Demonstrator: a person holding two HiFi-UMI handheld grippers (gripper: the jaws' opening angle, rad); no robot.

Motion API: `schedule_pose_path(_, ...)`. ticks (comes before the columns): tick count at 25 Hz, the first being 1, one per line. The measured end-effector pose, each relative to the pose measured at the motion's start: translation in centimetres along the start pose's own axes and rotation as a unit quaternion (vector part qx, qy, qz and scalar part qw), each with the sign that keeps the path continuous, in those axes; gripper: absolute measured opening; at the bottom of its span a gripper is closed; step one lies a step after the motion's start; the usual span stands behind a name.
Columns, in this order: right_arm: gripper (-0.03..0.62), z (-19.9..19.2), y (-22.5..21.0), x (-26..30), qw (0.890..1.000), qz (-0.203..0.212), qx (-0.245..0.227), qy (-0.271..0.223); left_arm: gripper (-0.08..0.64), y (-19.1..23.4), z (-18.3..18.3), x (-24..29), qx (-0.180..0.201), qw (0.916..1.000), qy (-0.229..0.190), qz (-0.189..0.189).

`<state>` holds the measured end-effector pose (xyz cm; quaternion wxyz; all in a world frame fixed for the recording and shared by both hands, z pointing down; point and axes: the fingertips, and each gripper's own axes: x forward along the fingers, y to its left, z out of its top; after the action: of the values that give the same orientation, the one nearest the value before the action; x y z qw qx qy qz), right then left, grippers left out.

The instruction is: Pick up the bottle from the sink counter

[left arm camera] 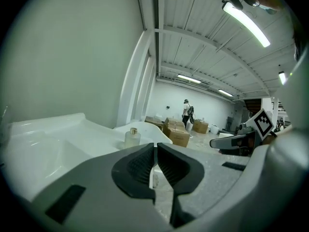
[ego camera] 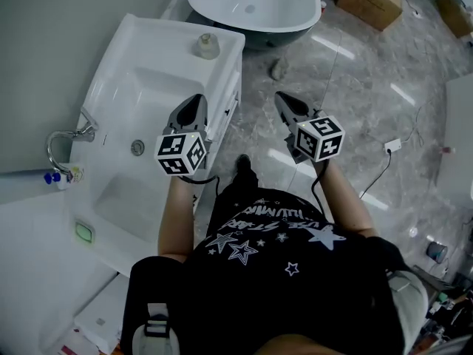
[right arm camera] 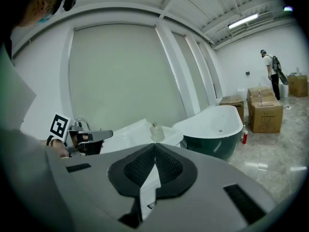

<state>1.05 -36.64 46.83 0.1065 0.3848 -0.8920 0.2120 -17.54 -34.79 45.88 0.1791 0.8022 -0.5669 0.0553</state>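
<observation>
Head view has our left gripper (ego camera: 198,100) over the edge of the counter (ego camera: 140,43) and our right gripper (ego camera: 281,98) over the floor (ego camera: 355,87), both with jaws together, empty. The bottle (ego camera: 206,46) stands at the far corner of the counter, apart from both.

Both bare forearms, left forearm (ego camera: 176,217) and right forearm (ego camera: 346,198), reach forward from the torso, roughly parallel and well apart, each hand hidden under its gripper's marker cube (left cube (ego camera: 181,154), right cube (ego camera: 320,137)). Left gripper (ego camera: 197,100) is held about level and points ahead, with its jaws closed, the ribbed dark pads (left arm camera: 140,166) meeting at the tips. Right gripper (ego camera: 281,97) sits alongside at about the same height, angled slightly inward toward the left one, its jaws likewise closed with pads (right arm camera: 169,167) touching at the tips.
</observation>
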Motion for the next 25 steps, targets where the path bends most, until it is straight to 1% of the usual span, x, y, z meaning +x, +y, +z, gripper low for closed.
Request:
schedule_pose_path(2,0.006,0.5,-0.4,1.1,1.0,-0.002,0.0,0.003,0.024,0.6,0.4,1.4,-0.002,0.9999,0.002,-0.013)
schedule_pose_path(5,0.006,0.9,-1.1,2.7,1.0,-0.007,0.0,0.006,0.145,1.6,0.5,3.5,-0.001,0.9995,0.007,-0.031)
schedule_pose_path(8,0.006,0.9,-1.7,4.1,1.0,-0.014,0.005,0.011,0.266,2.7,0.2,5.5,0.0,0.9993,0.009,-0.037)
schedule_pose_path(10,0.006,0.9,-2.1,5.1,1.0,-0.017,0.009,0.016,0.313,3.7,0.1,6.8,0.006,0.9994,0.011,-0.031)
schedule_pose_path(14,0.006,0.9,-2.6,7.1,0.999,-0.022,0.01,0.025,0.331,5.8,-0.3,9.6,0.035,0.9989,0.03,-0.011)
schedule_pose_path(19,0.006,0.6,-2.7,9.1,0.999,-0.026,0.011,0.04,0.337,7.3,-1.0,12.8,0.041,0.9977,0.052,-0.015)
schedule_pose_path(23,0.006,0.3,-2.6,10.9,0.998,-0.021,0.006,0.054,0.337,8.4,-1.6,15.3,0.041,0.9968,0.066,-0.017)
schedule_pose_path(25,0.006,0.4,-2.5,11.8,0.998,-0.02,0.002,0.058,0.337,8.9,-1.9,16.4,0.049,0.9959,0.074,-0.017)
